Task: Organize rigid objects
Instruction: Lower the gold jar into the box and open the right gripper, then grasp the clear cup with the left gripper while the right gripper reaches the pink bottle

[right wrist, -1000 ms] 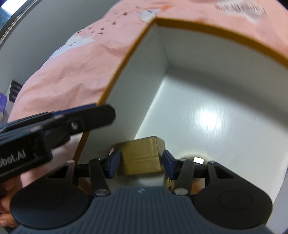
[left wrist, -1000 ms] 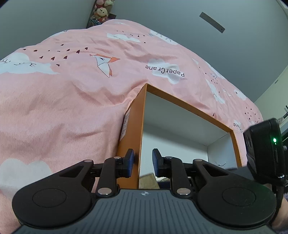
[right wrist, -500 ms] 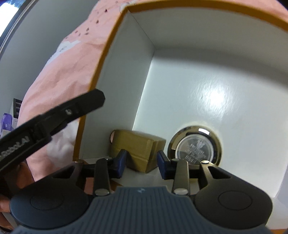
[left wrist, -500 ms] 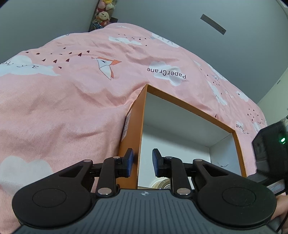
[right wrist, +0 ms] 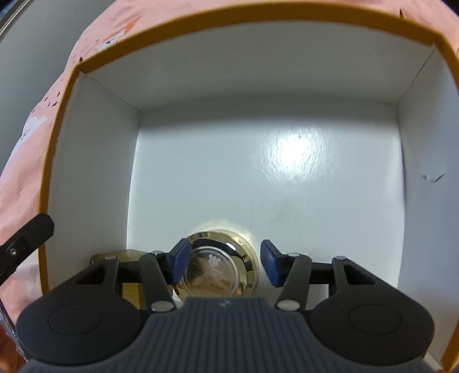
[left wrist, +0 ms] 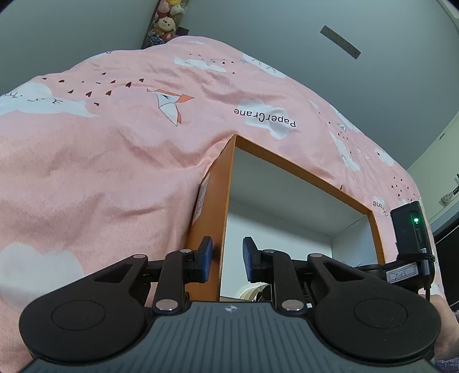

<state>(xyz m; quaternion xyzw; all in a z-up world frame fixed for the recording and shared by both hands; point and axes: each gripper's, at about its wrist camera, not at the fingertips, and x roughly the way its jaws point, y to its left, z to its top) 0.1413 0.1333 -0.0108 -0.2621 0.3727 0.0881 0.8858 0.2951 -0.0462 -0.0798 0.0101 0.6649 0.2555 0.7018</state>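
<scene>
An orange box (left wrist: 301, 172) with a white inside lies open on the bed. My left gripper (left wrist: 226, 259) is shut on its left wall, one pad outside and one inside. My right gripper (right wrist: 225, 264) points down into the orange box (right wrist: 229, 17), its jaws opening. A round gold tin (right wrist: 221, 266) with a shiny lid lies on the box floor between the fingers, and the pads do not press on it. A small gold carton (right wrist: 126, 255) sits in the near left corner, mostly hidden under the left finger. A finger of the left gripper (right wrist: 25, 244) shows at the box's left wall.
A pink duvet (left wrist: 100, 172) with clouds and paper cranes covers the bed around the box. Plush toys (left wrist: 166, 20) stand by the grey wall far behind. Most of the white box floor (right wrist: 272, 178) is bare.
My right gripper let go of the gold carton, shifted right over the round tin and rolled. Its jaws stand wider now. The left gripper kept its hold on the wall.
</scene>
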